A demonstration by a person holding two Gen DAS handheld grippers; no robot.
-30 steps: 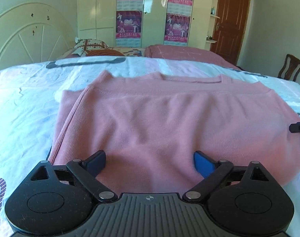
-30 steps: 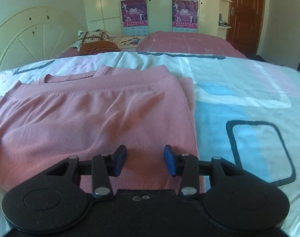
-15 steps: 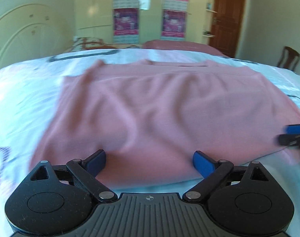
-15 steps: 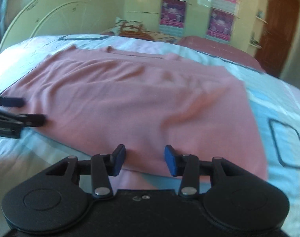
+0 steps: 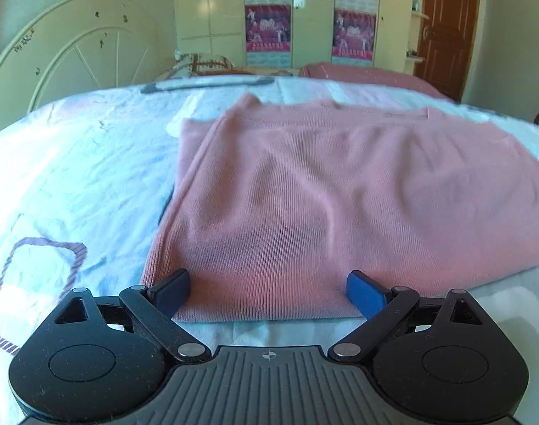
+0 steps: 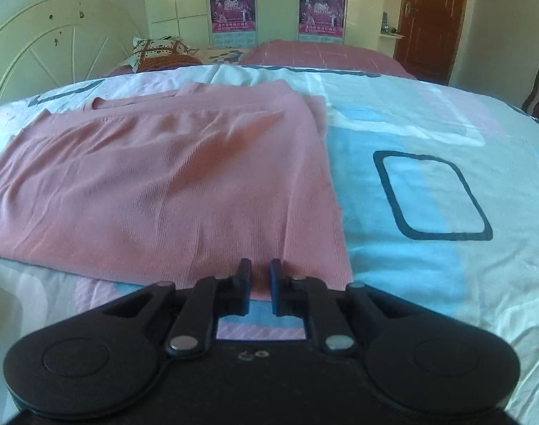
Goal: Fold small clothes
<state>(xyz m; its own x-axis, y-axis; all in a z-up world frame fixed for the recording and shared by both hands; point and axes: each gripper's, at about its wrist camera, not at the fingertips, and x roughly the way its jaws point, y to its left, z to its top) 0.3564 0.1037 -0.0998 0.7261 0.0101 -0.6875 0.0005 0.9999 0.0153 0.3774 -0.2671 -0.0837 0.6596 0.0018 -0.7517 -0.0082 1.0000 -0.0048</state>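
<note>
Sweater [image 5: 340, 191]: pink knit, folded flat on the bedsheet [image 5: 74, 177].
Left gripper [image 5: 268, 294]: jaws wide apart, straddling the sweater's near-left corner hem, pads not pressing it.
Right gripper [image 6: 259, 281]: jaws closing, narrow gap, the sweater's near-right hem edge between them; contact unclear.
Headboard [image 6: 39, 46]: beyond the sweater, left.

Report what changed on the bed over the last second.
The right gripper narrowed its jaws, now closing at the pink garment's near right hem corner; whether the pads press the cloth is unclear. The left gripper stayed wide open at the left hem corner. The garment lies flat as before.
</note>
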